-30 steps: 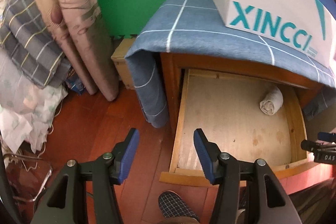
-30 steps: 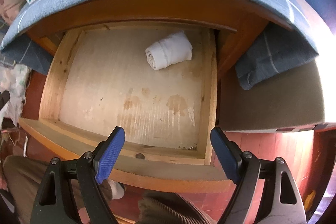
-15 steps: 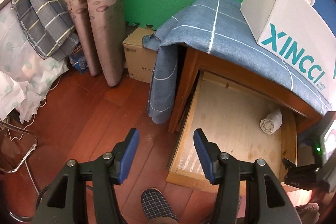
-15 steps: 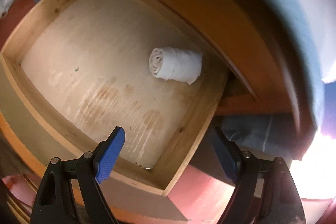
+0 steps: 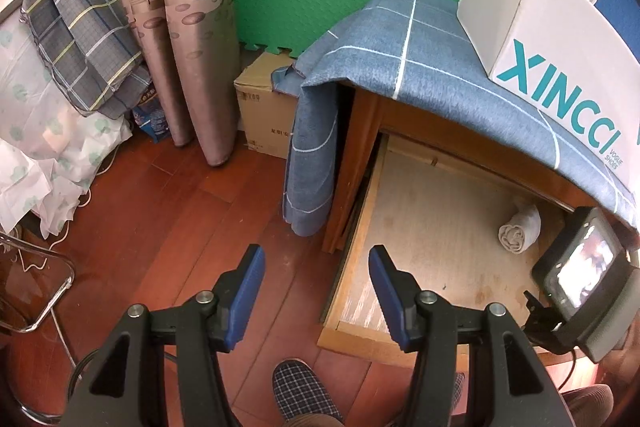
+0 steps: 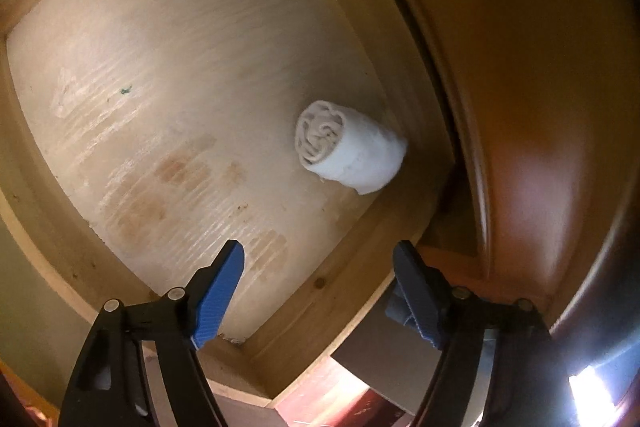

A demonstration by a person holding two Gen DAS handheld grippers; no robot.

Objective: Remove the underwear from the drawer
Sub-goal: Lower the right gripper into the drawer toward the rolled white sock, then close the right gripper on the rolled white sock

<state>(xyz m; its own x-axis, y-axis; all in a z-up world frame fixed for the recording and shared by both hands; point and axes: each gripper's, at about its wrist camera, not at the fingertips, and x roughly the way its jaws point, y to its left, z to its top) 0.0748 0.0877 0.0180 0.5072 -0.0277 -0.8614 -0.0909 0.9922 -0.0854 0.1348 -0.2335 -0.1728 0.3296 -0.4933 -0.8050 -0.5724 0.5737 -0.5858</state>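
A white rolled-up pair of underwear (image 6: 350, 151) lies alone on the pale floor of the pulled-out wooden drawer (image 6: 48, 203), near its back right corner. My right gripper (image 6: 318, 259) hangs over the drawer's side, a short way in front of the roll, with nothing between its blue pads; its jaws are closing. In the left wrist view the same underwear (image 5: 518, 233) shows far right in the drawer (image 5: 352, 339). My left gripper (image 5: 316, 267) stays over the red wooden floor, left of the drawer front, open and empty.
A blue checked cloth (image 5: 400, 43) covers the cabinet top, under a white shoe box (image 5: 560, 39). A cardboard box (image 5: 260, 107), curtains (image 5: 180, 27) and bedding (image 5: 60, 67) stand to the left. A plaid slipper (image 5: 304, 391) is below the left gripper. The right gripper's camera body (image 5: 580, 275) juts in at right.
My right gripper has rolled and dropped into the drawer toward the roll, its fingers coming closer together. The left gripper rolled a little early on, then stayed still.
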